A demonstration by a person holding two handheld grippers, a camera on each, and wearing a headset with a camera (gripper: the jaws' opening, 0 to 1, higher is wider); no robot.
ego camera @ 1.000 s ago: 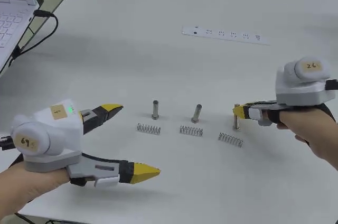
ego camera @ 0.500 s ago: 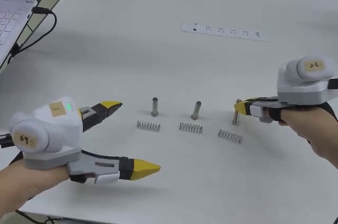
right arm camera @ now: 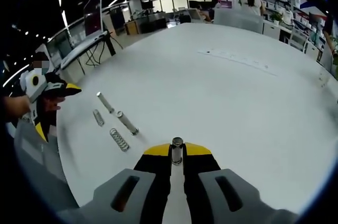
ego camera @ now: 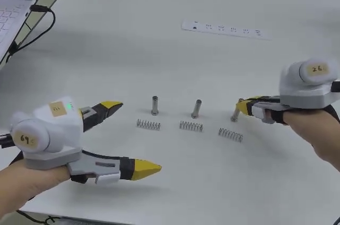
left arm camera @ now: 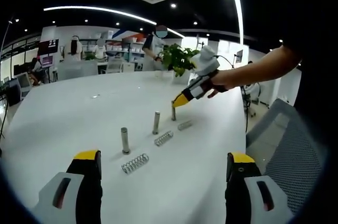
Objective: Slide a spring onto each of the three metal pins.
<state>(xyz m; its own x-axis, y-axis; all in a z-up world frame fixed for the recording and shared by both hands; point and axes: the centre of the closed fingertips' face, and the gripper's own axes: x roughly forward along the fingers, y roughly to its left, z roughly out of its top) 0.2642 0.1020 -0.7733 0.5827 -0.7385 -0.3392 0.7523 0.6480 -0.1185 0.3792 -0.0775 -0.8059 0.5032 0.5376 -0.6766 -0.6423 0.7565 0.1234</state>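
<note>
The right gripper point(right arm camera: 177, 153) pinched the end pin point(right arm camera: 177, 143), right of the middle pin point(ego camera: 196, 109); the left gripper point(ego camera: 133, 139) gaped wide, left of it. The middle spring point(ego camera: 191, 126) lay just before it, two more alongside: likely light, squashy, best nipped near one end.

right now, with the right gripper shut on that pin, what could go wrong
The right gripper pinches the pin just at its tips, and the pin looks tilted, so it may slip or topple. The loose spring beside it could roll if nudged. The middle pin stands free nearby and could get knocked over.
</note>
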